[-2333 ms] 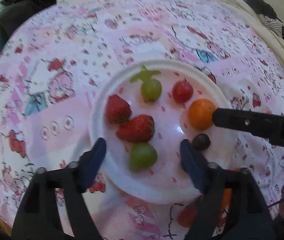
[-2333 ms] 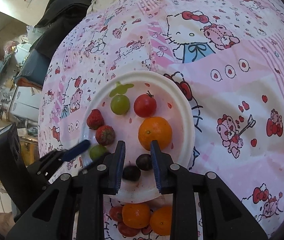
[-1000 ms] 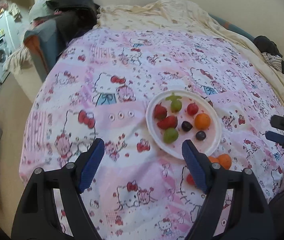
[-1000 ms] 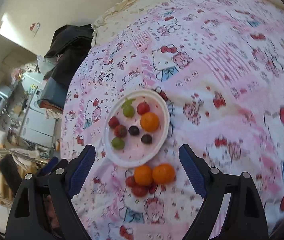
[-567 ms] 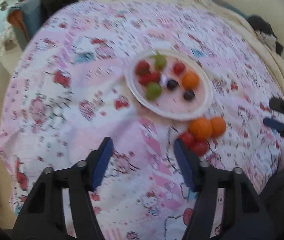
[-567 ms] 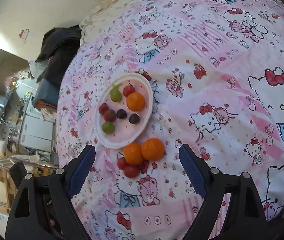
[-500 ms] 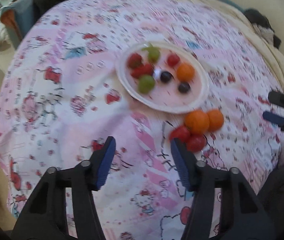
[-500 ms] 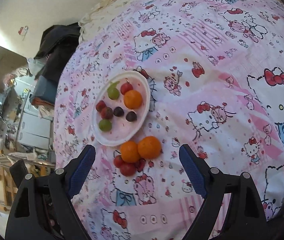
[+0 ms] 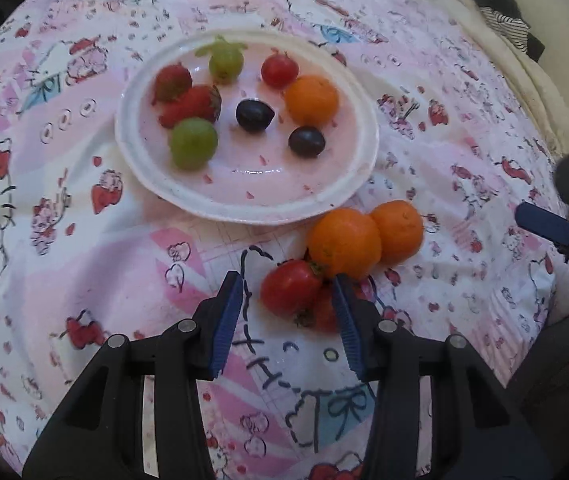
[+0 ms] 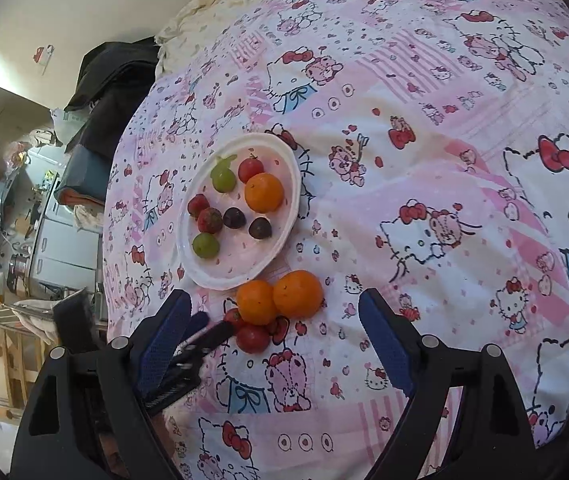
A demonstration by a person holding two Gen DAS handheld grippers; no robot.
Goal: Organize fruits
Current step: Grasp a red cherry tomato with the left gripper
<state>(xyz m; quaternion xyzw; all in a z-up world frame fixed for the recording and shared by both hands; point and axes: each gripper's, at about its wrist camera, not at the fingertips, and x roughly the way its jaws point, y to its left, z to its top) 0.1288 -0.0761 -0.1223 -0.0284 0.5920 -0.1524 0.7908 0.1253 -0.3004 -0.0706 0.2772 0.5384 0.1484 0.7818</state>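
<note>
A white plate [image 9: 364, 160] on the pink patterned bedspread holds strawberries [image 9: 190, 100], green grapes [image 9: 193, 143], dark grapes [image 9: 254, 115], a cherry tomato [image 9: 279, 71] and an orange [image 9: 311, 100]. In front of the plate lie two oranges [image 9: 344, 242] and two red tomatoes [image 9: 290, 286]. My left gripper [image 9: 288, 304] is open, its jaws on either side of the tomatoes, close to the bedspread. My right gripper [image 10: 274, 320] is open and empty, held higher, with the loose oranges [image 10: 280, 296] and tomatoes [image 10: 252, 338] between its jaws in view. The plate [image 10: 284, 232] lies beyond.
The bedspread [image 10: 444, 160] covers a bed. Dark clothes [image 10: 112, 80] are piled at its far left corner. Appliances and shelves [image 10: 24, 240] stand on the floor to the left. A striped garment [image 9: 504, 28] lies at the far right edge.
My left gripper has come down and forward from high above the bed until its jaws bracket the loose tomatoes, and the jaws have narrowed. My right gripper has stayed back and open.
</note>
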